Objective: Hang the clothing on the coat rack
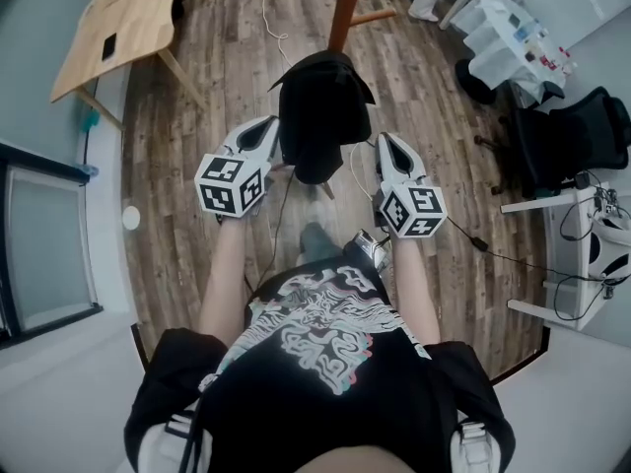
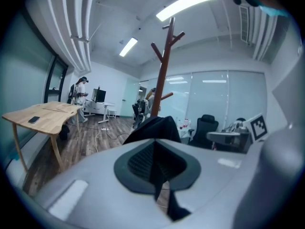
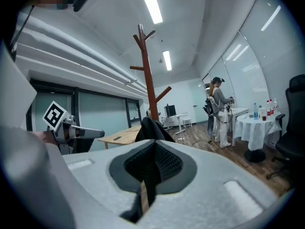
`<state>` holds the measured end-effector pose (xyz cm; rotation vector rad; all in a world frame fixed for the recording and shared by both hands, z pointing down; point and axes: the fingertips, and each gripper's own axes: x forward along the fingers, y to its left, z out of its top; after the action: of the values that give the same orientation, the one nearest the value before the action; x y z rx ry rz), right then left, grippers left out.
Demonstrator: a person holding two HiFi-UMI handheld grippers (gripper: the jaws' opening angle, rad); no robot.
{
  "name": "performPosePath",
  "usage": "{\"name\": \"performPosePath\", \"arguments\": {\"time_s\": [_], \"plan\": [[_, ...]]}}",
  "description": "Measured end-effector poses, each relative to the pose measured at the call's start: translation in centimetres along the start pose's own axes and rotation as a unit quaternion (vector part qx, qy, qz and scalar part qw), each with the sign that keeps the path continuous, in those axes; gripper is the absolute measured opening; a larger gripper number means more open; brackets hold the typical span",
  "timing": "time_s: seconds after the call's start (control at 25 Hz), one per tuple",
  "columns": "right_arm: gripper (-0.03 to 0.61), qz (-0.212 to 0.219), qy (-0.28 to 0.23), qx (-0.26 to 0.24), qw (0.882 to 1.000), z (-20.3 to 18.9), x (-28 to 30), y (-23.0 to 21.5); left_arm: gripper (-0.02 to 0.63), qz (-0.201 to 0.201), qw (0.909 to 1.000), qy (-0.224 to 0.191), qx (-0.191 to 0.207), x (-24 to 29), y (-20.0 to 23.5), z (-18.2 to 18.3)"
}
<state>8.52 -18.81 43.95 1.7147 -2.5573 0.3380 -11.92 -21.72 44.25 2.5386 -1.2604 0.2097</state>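
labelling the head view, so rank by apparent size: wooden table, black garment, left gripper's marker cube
1. Wooden table and black garment: too alike to rank.
2. Left gripper's marker cube: smallest, though nearest the camera.

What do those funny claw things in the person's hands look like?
The left gripper and right gripper are light grey pointed shells with dark ridged pads inside. Behind each sits a white cube printed with black square markers. The person wears a black short-sleeved T-shirt with a swirly white print.
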Motion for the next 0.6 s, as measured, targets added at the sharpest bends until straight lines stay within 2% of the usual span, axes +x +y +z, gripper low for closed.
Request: {"name": "performPosePath", "arguments": {"time_s": [0.16,0.44,0.6], "plan": [[0.000,-0.008,-0.004,-0.027,1.000,0.4,-3.0,0.9,-0.011,0.009,0.9999,-0.006,0.008,-2.2,-1.7,-0.5],[0.000,-0.006,-0.005,-0.022,1.000,0.0,-6.6,1.7,-0.011,0.022,0.9995,-0.009,0.022,-4.4,-3.9,-1.3],[0.000,-0.013,-0.021,-0.034,0.999,1.3,-8.0,1.9,-0.011,0.034,0.9985,-0.028,0.031,-5.4,-4.5,-0.7]]}}
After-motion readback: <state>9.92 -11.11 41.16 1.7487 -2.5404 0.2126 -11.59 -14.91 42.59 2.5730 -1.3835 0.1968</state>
